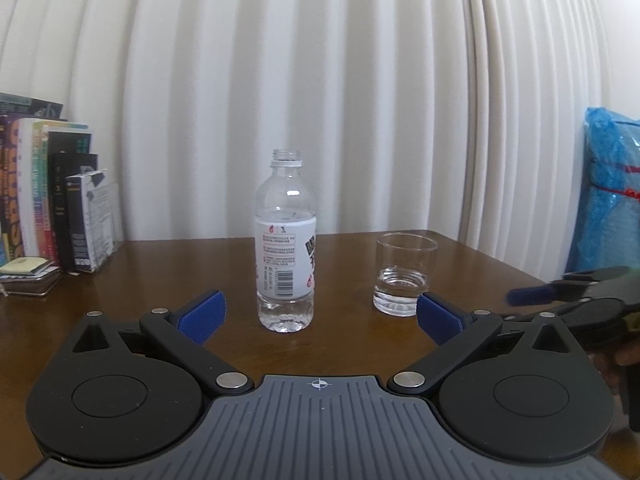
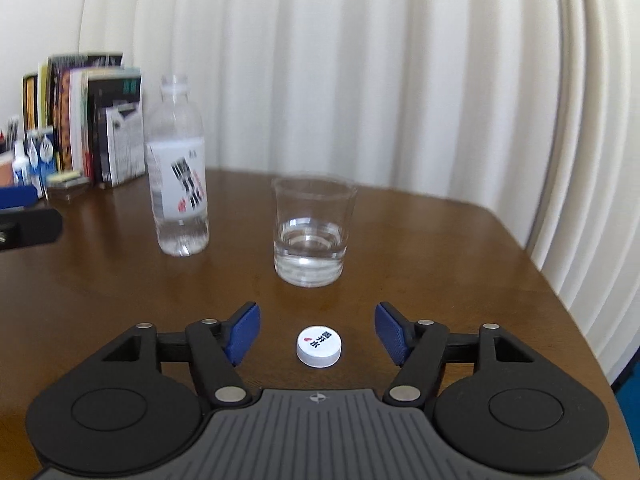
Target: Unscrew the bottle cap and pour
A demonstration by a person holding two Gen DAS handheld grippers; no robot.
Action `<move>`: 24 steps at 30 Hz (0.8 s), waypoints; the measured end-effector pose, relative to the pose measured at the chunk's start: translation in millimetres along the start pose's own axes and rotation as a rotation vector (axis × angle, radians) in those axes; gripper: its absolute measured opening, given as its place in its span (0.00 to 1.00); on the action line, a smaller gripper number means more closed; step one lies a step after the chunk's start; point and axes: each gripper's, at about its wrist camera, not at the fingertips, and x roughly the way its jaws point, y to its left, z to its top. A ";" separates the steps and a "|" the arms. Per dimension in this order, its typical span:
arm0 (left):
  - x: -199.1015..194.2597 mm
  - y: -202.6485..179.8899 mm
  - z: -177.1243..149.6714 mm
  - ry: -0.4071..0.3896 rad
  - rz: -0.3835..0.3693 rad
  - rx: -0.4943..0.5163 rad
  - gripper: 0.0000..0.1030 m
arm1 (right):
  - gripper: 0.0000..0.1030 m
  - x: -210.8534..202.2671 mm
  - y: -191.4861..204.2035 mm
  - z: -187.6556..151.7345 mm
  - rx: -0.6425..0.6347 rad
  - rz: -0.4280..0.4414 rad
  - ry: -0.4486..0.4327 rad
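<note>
While both tongs stand spread and hold nothing, the items on the brown wooden worktop (image 2: 460,248) list as follows. Bottle (image 1: 285,248): clear plastic, upright, mouth uncapped, white printed label around its middle, water reaching about to the label's upper edge; it stands just ahead of the left tongs (image 1: 320,314), between the lines of their two blue pads and apart from both. Glass (image 2: 310,232): clear tumbler, upright, a shallow layer of water at the bottom; placed to the right of the bottle, apart from it. Cap (image 2: 319,346): white, round, printed top facing up, lying flat on the worktop between the blue pads of the right tongs (image 2: 318,334), touching neither; it sits nearer the camera than the glass. Books (image 1: 44,196): a row standing upright at the far left edge of the worktop, with a white box beside them. Curtain (image 1: 320,80): white, pleated, filling the background. Blue plastic bag (image 1: 610,192): at the far right, beyond the worktop's edge.
</note>
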 end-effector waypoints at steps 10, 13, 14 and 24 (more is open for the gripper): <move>-30.7 -17.1 -8.9 -0.031 0.093 -0.030 1.00 | 1.00 -60.5 15.3 -9.7 0.105 -0.103 -0.259; -39.3 -22.5 -12.5 -0.039 0.105 -0.022 1.00 | 1.00 -68.1 20.8 -14.9 0.098 -0.132 -0.289; -42.0 -24.6 -13.9 -0.041 0.106 -0.019 1.00 | 1.00 -70.5 22.8 -17.3 0.092 -0.140 -0.299; -62.3 -43.0 -29.9 -0.071 0.164 -0.006 1.00 | 1.00 -98.0 28.4 -35.4 0.126 -0.156 -0.359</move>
